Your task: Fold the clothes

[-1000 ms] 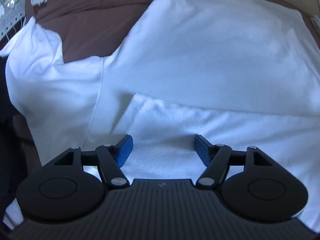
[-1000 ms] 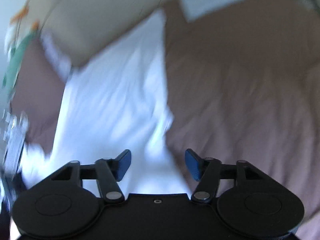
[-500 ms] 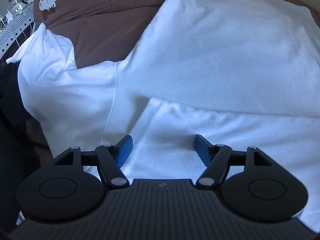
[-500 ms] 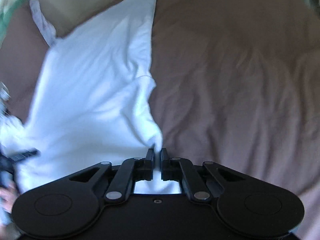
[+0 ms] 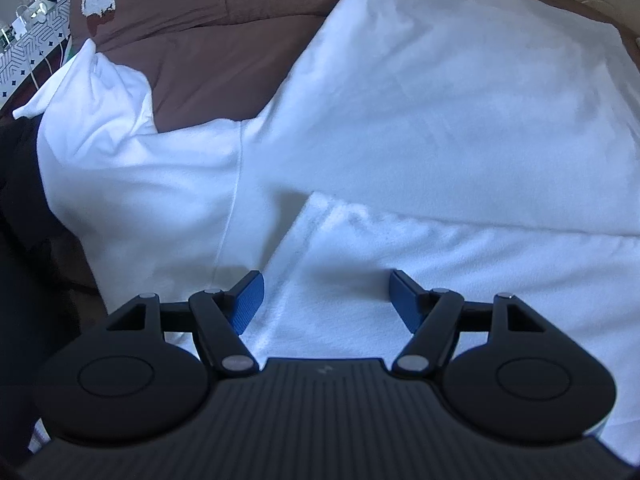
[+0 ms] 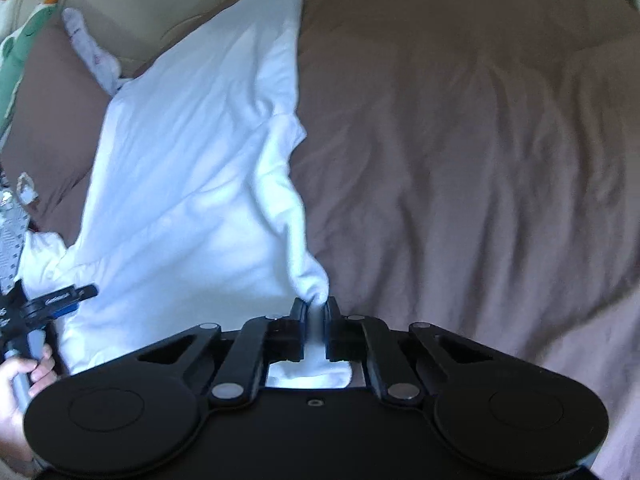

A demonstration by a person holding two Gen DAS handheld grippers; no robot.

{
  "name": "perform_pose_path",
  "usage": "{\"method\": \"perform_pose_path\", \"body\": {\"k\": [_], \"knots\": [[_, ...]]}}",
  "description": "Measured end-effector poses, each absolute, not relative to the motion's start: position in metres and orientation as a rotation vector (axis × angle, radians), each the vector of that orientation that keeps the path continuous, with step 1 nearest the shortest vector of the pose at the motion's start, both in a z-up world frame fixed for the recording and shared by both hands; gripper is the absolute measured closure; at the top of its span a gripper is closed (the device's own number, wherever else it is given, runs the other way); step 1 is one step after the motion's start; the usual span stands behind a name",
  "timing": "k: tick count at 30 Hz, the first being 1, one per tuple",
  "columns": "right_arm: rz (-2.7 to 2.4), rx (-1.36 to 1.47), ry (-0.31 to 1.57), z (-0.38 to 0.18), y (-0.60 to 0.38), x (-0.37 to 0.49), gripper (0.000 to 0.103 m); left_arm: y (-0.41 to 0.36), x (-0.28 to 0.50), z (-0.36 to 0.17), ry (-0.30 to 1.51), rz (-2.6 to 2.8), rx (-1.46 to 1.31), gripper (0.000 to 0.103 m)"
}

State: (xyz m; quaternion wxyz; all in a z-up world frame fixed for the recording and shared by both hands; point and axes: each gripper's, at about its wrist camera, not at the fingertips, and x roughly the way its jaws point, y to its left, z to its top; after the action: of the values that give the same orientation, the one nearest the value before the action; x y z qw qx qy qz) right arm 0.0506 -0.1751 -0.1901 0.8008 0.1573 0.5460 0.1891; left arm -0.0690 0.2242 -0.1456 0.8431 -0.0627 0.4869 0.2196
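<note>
The right gripper (image 6: 315, 308), wide apart a second ago, is now clamped on a bunched edge of the white garment (image 6: 192, 184), which is spread on the brown bedcover (image 6: 460, 160) at frame left. The left gripper (image 5: 324, 300) is held wide, ungripped, over a folded layer. A fold pull is judged ready.

Right wrist view: my right hand-held gripper (image 6: 315, 308) body covers the lower part of the white garment (image 6: 192, 184). My left hand (image 6: 20, 384) is cut by the lower left edge. Left wrist view: small items (image 5: 28, 8) at upper left are too small to identify; the garment runs off the right edge.
</note>
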Motion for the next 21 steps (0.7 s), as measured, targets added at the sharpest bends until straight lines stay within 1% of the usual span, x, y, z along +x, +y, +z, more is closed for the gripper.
{"method": "perform_pose_path", "body": {"k": [3, 7, 10, 11, 12, 15, 16, 17, 18, 19, 21], "knots": [[0.381, 0.243, 1.170, -0.188, -0.174, 0.048, 0.097, 0.225, -0.068, -0.148, 1.057, 0.491, -0.111, 0.025], [0.359, 0.148, 1.157, -0.188, -0.165, 0.048, 0.096, 0.224, -0.069, -0.146, 1.058, 0.499, -0.097, 0.025], [0.230, -0.026, 1.075, -0.175, -0.156, 0.042, 0.093, 0.229, -0.074, -0.133, 1.035, 0.528, -0.061, 0.025], [0.177, -0.090, 1.034, -0.171, -0.152, 0.039, 0.082, 0.232, -0.077, -0.126, 1.017, 0.549, -0.033, 0.025], [0.141, -0.125, 0.982, -0.164, -0.150, 0.037, 0.078, 0.237, -0.080, -0.117, 0.995, 0.568, -0.009, 0.025], [0.224, -0.042, 0.875, -0.137, -0.141, 0.038, 0.075, 0.259, -0.087, -0.084, 0.916, 0.606, 0.044, 0.025], [0.256, -0.010, 0.840, -0.128, -0.139, 0.038, 0.070, 0.270, -0.087, -0.072, 0.889, 0.618, 0.059, 0.025], [0.316, 0.014, 0.821, -0.121, -0.131, 0.040, 0.061, 0.283, -0.087, -0.060, 0.860, 0.639, 0.077, 0.024], [0.384, 0.036, 0.806, -0.113, -0.121, 0.043, 0.057, 0.297, -0.085, -0.051, 0.832, 0.667, 0.095, 0.022], [0.448, 0.035, 0.800, -0.109, -0.107, 0.045, 0.056, 0.311, -0.083, -0.043, 0.806, 0.697, 0.112, 0.021], [0.572, 0.017, 0.793, -0.102, -0.077, 0.048, 0.056, 0.343, -0.076, -0.033, 0.769, 0.783, 0.143, 0.018]]}}
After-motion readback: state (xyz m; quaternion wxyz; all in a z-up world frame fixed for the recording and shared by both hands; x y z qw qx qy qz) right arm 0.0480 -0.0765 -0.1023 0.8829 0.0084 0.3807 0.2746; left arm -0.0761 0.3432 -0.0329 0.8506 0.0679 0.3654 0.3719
